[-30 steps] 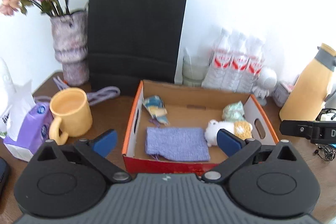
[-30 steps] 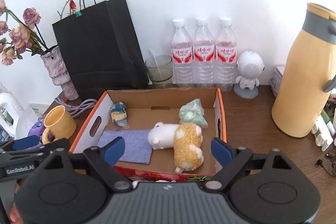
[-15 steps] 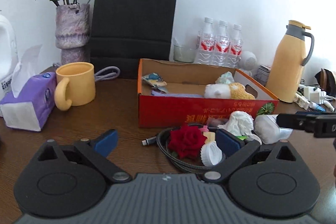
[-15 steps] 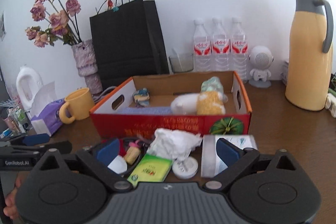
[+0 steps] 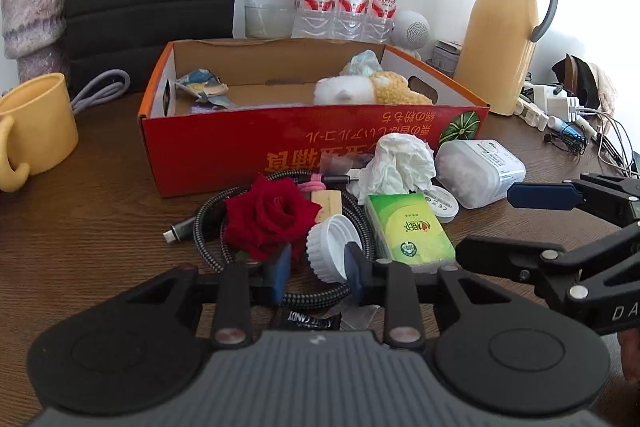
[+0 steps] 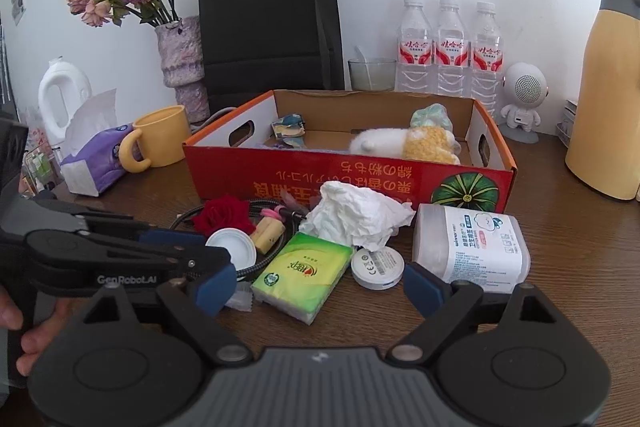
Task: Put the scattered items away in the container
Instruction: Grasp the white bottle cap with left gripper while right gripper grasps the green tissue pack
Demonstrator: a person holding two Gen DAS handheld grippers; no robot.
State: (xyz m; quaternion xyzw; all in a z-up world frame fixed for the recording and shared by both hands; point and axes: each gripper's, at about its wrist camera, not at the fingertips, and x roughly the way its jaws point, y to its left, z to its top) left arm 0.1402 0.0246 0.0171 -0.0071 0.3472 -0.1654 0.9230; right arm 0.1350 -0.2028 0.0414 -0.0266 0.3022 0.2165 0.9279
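left gripper (image 5: 318, 269) fingers are closing around the white plastic lid (image 5: 332, 253) sitting right between them, light, stiff and kinda slick so pinch across its ribbed rim, while the right gripper (image 6: 318, 287) hangs wide open over the green tissue pack (image 6: 302, 273).

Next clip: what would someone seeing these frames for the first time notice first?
Probably the red cardboard box mid-table, a white and yellow plush toy lying inside it. Then the clutter in front of it: a red rose, crumpled tissue and a green tissue pack. The left gripper is closing around a white ribbed cap; the right gripper hangs open over the pack.
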